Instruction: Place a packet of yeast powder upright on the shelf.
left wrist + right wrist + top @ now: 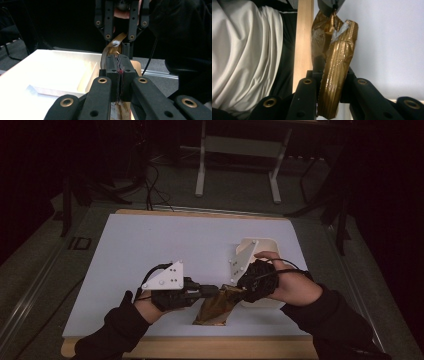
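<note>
We have a gold foil packet (216, 304) stretched between both grippers, low in the centre of the high view, just above the near edge of the white table (150, 250). It looks light, thin and crinkly to us: soft enough to fold, with a slick film that could slip or tear under a sharp pull. The ribbed seal edge (339, 67) seems the best place to take hold, since it is flatter and stiffer than the puffy body.

In the right gripper view we see the right gripper (331, 82) clamped on that ribbed edge, its jaws pressed against both sides. In the left gripper view the left gripper (119, 68) is closed tight on the packet's other end, the pads meeting with only film between them, and the right gripper faces it from the top of the frame.

In the high view our forearms enter from the bottom corners, with the hands turned inward so the two grippers point at each other. A white tray (260, 247) sits right of centre, behind the right hand (287, 287).
</note>
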A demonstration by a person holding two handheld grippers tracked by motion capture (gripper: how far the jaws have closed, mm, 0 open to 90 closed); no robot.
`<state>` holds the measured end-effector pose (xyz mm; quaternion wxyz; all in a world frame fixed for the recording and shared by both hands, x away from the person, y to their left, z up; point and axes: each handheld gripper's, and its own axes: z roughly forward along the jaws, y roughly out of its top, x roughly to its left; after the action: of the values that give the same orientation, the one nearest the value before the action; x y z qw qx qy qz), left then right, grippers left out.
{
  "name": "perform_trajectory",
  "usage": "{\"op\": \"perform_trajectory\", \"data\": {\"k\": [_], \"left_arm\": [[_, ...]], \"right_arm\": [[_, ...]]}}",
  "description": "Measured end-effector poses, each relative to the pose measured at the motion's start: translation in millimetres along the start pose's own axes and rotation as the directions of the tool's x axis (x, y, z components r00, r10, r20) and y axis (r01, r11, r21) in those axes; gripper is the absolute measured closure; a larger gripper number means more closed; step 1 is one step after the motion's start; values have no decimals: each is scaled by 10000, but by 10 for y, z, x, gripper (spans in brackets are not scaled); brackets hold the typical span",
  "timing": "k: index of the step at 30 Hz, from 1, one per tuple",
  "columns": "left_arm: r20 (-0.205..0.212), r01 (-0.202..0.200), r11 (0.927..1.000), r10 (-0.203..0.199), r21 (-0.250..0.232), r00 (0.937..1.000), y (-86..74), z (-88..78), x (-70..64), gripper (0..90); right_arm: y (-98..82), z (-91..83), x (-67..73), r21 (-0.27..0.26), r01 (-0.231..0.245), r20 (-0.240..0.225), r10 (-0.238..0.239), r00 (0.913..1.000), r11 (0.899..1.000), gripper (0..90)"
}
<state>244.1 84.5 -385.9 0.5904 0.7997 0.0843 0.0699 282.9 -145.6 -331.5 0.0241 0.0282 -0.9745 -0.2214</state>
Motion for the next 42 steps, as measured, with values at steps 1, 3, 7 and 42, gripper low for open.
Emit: {"op": "perform_trajectory", "data": {"k": [1, 3, 7, 42], "left_arm": [[-12, -12, 10000, 12, 15, 10000, -6, 6, 1, 886], [-2, 64, 10000, -64, -36, 10000, -22, 16, 6, 877], [31, 329, 9992, -328, -227, 9995, -27, -11, 24, 777], [-2674, 2463, 9674, -2530, -590, 9298, -1075, -470, 129, 18]], "right_arm": [[3, 8, 4, 105, 7, 25, -7, 10000, 9999, 822], [10, 18, 13, 275, 105, 113, -108, 9999, 9996, 829], [15, 10, 13, 289, 179, 210, -185, 9996, 9994, 836], [-436, -726, -181, 241, -139, 2435, 77, 9699, 9996, 843]]}}
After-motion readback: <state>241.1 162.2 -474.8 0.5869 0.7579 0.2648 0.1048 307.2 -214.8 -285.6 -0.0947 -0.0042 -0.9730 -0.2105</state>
